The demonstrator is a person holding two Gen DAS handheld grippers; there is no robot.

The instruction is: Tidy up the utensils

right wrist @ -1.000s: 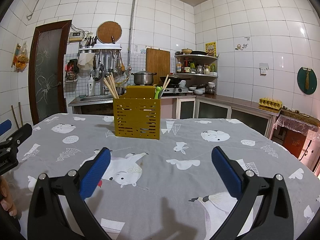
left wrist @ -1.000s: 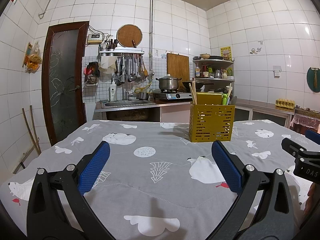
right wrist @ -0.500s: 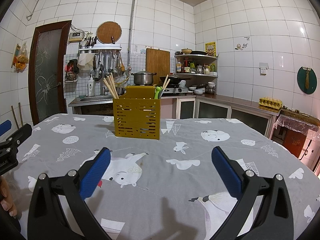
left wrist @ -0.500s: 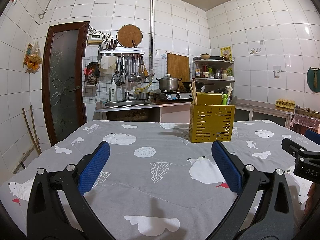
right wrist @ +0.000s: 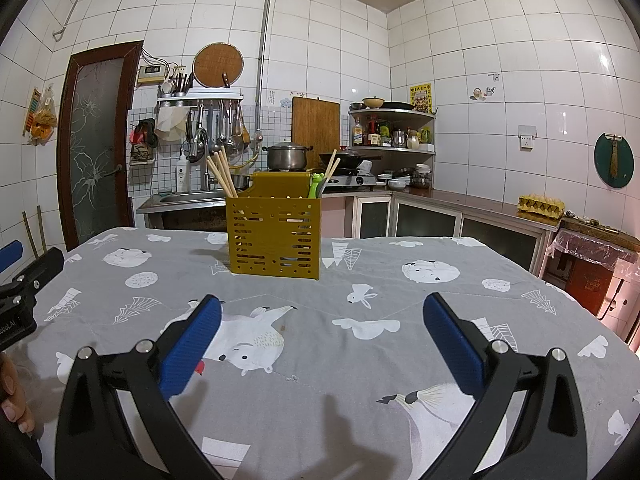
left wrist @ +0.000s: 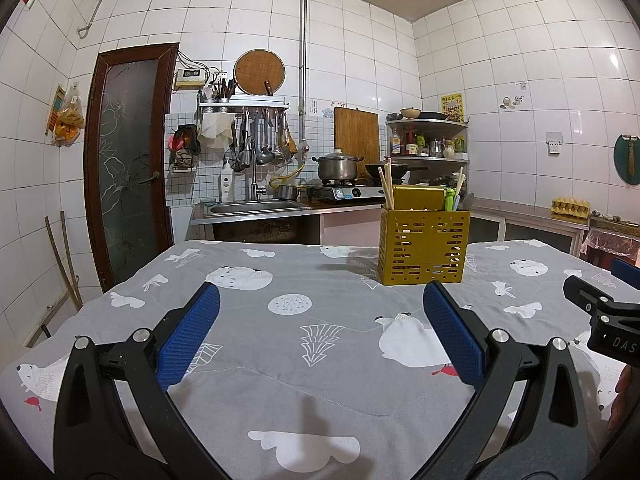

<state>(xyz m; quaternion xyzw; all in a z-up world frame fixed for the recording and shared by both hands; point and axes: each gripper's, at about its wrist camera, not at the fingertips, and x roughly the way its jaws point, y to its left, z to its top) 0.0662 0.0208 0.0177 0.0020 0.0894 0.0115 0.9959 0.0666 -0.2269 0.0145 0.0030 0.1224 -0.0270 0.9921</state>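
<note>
- Comparing with a second ago, we honestly can't spot any change: both grippers sit in the same spots and nothing on the table has shifted.
- Our left gripper (left wrist: pixel 320 320) has its blue pads (left wrist: pixel 188 336) spread wide apart with nothing between them, hovering low over the grey tablecloth (left wrist: pixel 288 360).
- Same deal for our right gripper (right wrist: pixel 320 320): fingers wide apart, empty.
- The yellow utensil caddy (right wrist: pixel 274 236) stands upright well ahead of both sets of fingertips, touching neither. From the left wrist it sits toward the right finger; from the right wrist it's slightly left of centre.
- Wooden chopsticks (right wrist: pixel 220 174) lean out of its left side, with a green utensil (right wrist: pixel 316 186) and more sticks on the right.
- Plenty of bare cloth lies between the fingers and the caddy. The table's far edge is just behind the caddy, and the counter with the sink (left wrist: pixel 256 208) lies beyond that.
</note>
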